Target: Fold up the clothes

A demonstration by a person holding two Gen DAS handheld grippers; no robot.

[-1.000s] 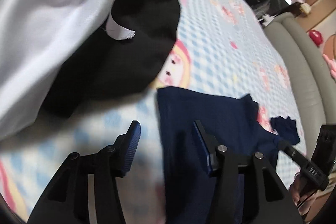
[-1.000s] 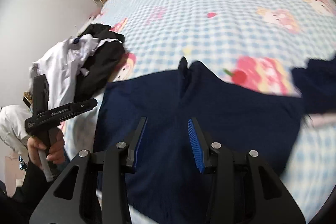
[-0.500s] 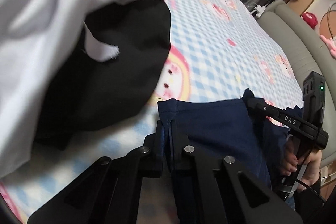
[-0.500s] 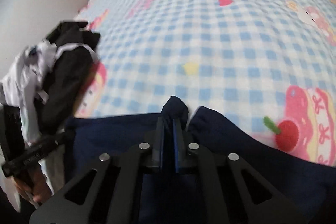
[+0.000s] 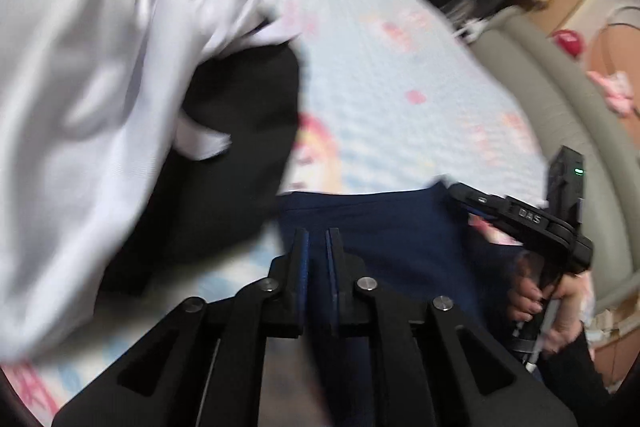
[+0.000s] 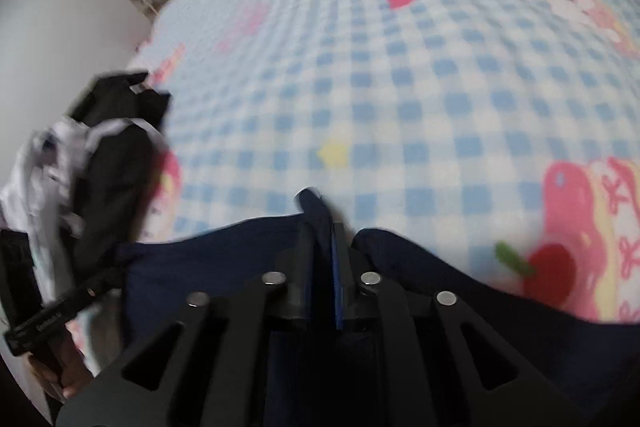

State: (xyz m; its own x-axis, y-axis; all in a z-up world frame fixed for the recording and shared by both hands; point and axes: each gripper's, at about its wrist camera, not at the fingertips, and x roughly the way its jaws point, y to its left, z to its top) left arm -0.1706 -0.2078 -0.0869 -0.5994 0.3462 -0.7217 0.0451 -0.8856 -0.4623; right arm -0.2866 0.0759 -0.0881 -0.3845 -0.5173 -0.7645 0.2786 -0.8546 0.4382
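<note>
grippers pinching the navy garment's top edge, both at once

left gripper (image 5: pixel 317 247) a second ago stands wide over the navy garment (image 5: pixel 400 247) on the bed (image 6: pixel 400 87); now its narrow jaws, easing open a little, hold a fold of the navy cloth near its left corner. right gripper (image 6: pixel 320 247) was also open above the cloth; now its narrow jaws, likewise opening slightly, have a bunched peak of the same edge between them, poking up past the tips. with both corners caught, the garment looks ready to be lifted or pulled flat for a first fold, though the loosening could let it slip. pile (image 5: pixel 120 87) of white and black clothes lies just left of it. no containers are in view.
</note>
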